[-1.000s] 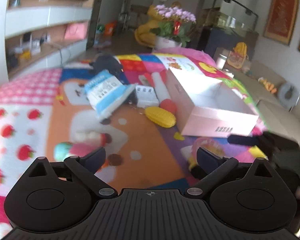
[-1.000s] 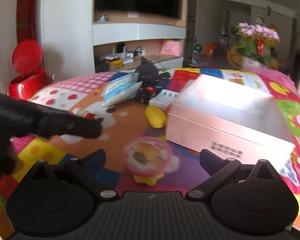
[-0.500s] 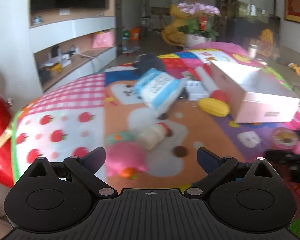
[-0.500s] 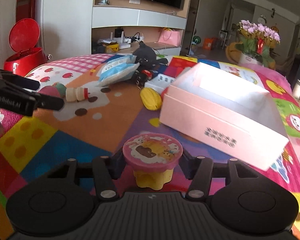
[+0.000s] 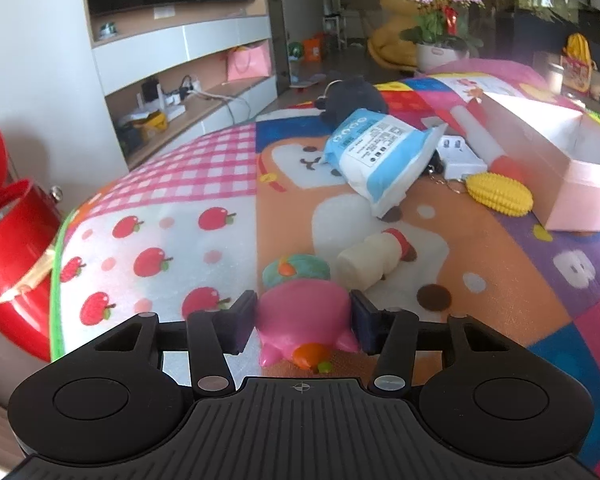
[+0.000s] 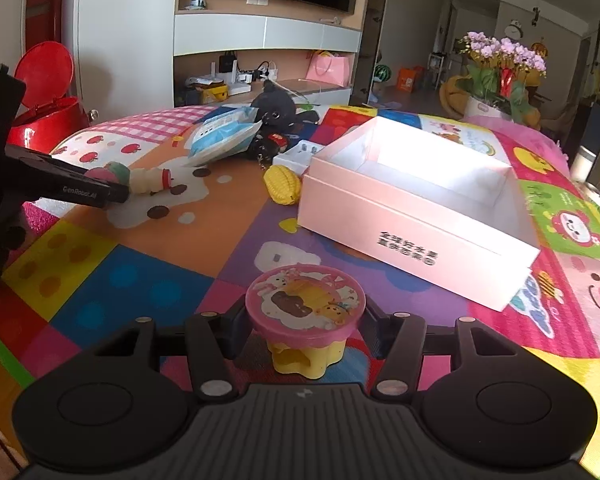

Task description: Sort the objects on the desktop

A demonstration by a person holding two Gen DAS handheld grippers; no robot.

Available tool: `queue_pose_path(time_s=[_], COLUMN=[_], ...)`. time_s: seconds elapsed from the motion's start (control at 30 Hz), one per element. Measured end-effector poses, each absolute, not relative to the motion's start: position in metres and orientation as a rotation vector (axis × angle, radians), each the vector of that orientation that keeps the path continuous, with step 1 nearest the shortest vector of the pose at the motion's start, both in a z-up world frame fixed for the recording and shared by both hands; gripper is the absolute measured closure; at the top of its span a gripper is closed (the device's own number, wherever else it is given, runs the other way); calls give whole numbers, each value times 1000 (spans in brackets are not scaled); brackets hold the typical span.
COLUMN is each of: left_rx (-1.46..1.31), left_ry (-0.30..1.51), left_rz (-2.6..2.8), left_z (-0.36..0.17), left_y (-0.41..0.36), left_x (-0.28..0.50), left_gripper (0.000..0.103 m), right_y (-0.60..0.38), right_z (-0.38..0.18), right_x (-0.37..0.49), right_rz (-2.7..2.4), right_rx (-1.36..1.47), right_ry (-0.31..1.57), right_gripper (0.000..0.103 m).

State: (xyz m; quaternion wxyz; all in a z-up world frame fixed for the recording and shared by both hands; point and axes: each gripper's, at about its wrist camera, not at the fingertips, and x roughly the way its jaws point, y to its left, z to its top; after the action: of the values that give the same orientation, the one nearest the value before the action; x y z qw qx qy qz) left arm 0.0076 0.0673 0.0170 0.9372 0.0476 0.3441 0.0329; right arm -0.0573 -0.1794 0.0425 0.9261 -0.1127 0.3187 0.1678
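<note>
Left wrist view, left tongs [image 5: 304, 320] just closed on pink toy [image 5: 302, 318], right tongs [image 6: 304, 330] clamping pink-lidded cup [image 6: 305, 308].

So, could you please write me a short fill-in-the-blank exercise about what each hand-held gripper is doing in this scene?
1. The left hand-held gripper is shut on a ____ pig toy.
2. The right hand-held gripper is shut on a yellow cup with a ____ lid.
3. The pink box is ____ inside.
4. Beside the box lies a yellow ____ toy.

Missing words: pink; pink; empty; corn
</note>
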Motion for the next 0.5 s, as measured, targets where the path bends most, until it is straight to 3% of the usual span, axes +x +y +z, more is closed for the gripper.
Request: queue_pose_path(time_s=[0.3, 0.5], left_rx=[140, 134], left_ry=[635, 543], left_rz=[-227, -462], left_z=[55, 79], left_y=[7, -59], left_x=[-55, -43], left_gripper=[49, 49], right_y=[-218, -239], right_z=[68, 102], right_x=[-87, -97], right_rz=[322, 312], right_rx=[-185, -145], right_ry=[633, 584], right_gripper=[48, 48])
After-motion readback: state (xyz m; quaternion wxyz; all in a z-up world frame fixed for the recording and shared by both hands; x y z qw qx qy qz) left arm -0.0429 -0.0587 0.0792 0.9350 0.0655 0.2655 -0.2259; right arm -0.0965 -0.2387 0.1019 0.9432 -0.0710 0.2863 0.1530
